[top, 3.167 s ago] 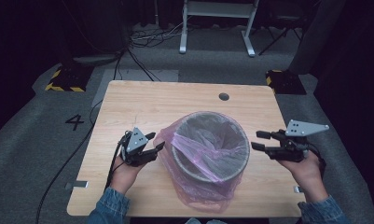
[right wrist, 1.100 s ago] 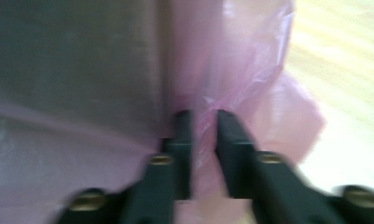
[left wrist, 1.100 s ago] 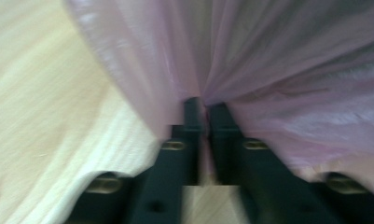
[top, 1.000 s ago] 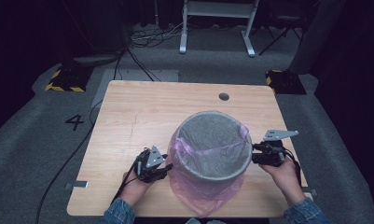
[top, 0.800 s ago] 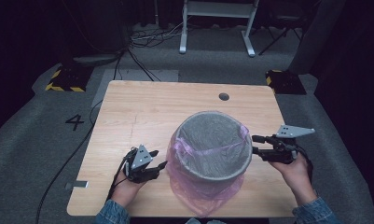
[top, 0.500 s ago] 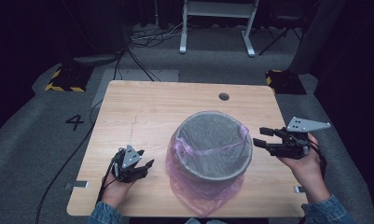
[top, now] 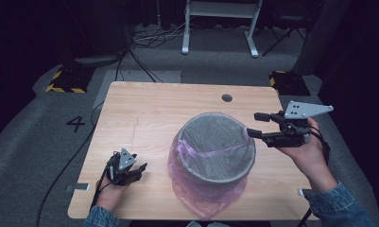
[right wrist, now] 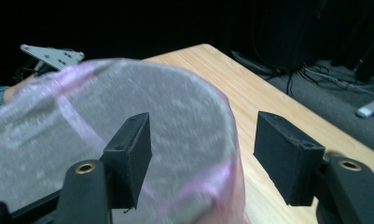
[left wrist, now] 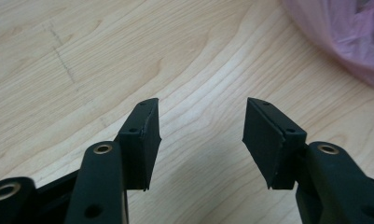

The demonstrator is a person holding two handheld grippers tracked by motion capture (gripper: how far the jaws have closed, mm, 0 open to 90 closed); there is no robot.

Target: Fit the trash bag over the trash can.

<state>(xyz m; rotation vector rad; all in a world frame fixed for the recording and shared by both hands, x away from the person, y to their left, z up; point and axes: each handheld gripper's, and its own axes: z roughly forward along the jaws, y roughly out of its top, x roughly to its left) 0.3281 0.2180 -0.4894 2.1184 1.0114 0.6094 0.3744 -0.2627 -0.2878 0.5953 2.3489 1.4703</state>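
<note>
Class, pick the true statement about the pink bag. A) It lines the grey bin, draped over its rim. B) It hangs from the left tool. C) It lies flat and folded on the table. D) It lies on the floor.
A: the pink bag wraps the grey bin, its edge folded over the rim.

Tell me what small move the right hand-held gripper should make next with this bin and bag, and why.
Probably ease the right hand-held gripper in and down to pinch the pink bag at the rim of the grey bin. Its jaws have just been opening, with nothing between them, beside the rim. The bag's lower part is bunched on the table, so it likely needs further pulling.
</note>
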